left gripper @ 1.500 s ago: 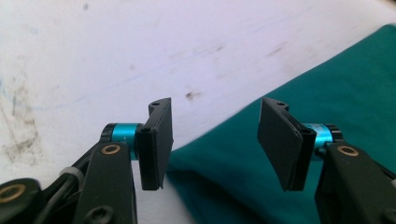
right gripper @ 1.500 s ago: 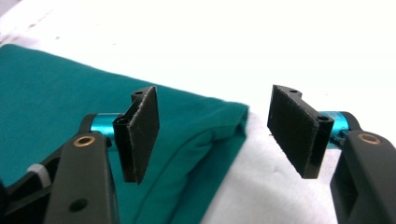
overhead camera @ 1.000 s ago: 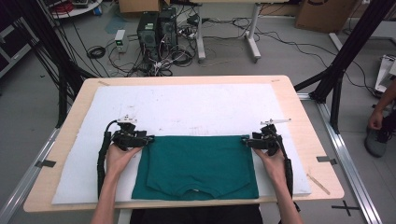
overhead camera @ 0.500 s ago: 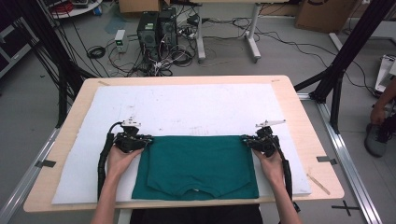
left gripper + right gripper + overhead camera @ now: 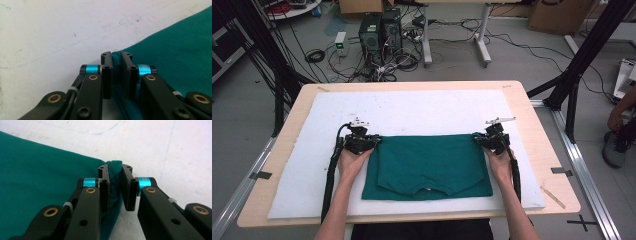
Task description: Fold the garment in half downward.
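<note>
A dark green T-shirt [image 5: 429, 165] lies folded on the white mat, its collar toward the near edge. At the shirt's far left corner my left gripper [image 5: 373, 141] is shut on a pinch of the green cloth [image 5: 116, 62]. My right gripper [image 5: 478, 140] is shut on the far right corner, and the fabric [image 5: 114, 173] bunches between its pads. Both pairs of jaws have just been closing on the cloth. The two held corners stand a little off the mat.
The white mat [image 5: 422, 112] covers most of the wooden table [image 5: 557, 150], with bare room beyond the shirt. Computer towers [image 5: 379, 30] and cables sit on the floor behind. Black frame legs [image 5: 584, 55] stand at the right, and a person's shoe [image 5: 614, 147] shows at the right edge.
Both grippers closed on the shirt's far corners and rose slightly with them. The left one shifted a little to the right.
</note>
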Tool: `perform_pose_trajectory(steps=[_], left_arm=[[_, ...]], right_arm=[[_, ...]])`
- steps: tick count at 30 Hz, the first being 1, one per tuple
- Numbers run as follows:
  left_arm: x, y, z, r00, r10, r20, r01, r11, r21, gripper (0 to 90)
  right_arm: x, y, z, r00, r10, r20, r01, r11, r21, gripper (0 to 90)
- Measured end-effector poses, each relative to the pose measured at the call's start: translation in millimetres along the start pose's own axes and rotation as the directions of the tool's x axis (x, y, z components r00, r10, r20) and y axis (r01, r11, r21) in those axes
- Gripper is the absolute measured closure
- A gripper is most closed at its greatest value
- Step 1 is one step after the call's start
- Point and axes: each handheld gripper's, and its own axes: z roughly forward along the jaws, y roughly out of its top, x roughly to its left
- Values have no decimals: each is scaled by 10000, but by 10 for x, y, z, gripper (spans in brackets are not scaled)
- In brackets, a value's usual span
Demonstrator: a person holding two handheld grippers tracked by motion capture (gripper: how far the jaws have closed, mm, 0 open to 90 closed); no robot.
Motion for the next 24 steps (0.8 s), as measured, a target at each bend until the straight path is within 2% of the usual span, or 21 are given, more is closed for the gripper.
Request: perform_pose_trajectory(steps=[4, 7, 9, 12, 13, 14, 15, 19, 21, 24], left_arm=[[17, -1, 40, 9998, -170, 46, 171, 9998, -75, 799], [26, -9, 41, 9995, -292, 72, 293, 9995, -97, 789], [29, -9, 39, 9998, -186, 9, 186, 9998, -68, 763], [40, -8, 24, 9996, -162, -235, 161, 9999, -47, 669], [41, -6, 18, 9992, -128, -373, 127, 9999, -27, 625], [38, -1, 3, 9976, -64, -683, 66, 10000, 29, 562], [45, 1, -17, 9978, -11, -669, 13, 10000, 34, 535], [1, 35, -140, 9918, 416, -1212, -424, 9991, -46, 512], [-19, 48, -222, 9898, 599, -1293, -629, 9978, -192, 494], [-50, 56, -340, 9912, 647, -1156, -721, 9955, -608, 474]], right_arm=[[-33, 12, 22, 10000, 58, 62, -58, 10000, -59, 796], [-27, 9, 32, 9999, -95, 144, 95, 9999, -58, 775], [-24, 7, 32, 9995, -40, 306, 42, 10000, -66, 711], [-31, -2, 20, 9966, 216, 801, -210, 9997, -83, 543], [-37, -6, 11, 9955, 381, 869, -374, 9993, -93, 509], [-44, -7, 7, 9946, 494, 918, -485, 9988, -116, 472], [-50, -9, -4, 9925, 646, 1036, -642, 9979, -69, 439], [-53, -19, -80, 9895, 834, 1177, -809, 9964, -262, 398], [-35, -34, -148, 9893, 814, 1211, -755, 9958, -525, 397], [-19, -65, -268, 9906, 830, 1086, -721, 9923, -1003, 372]])
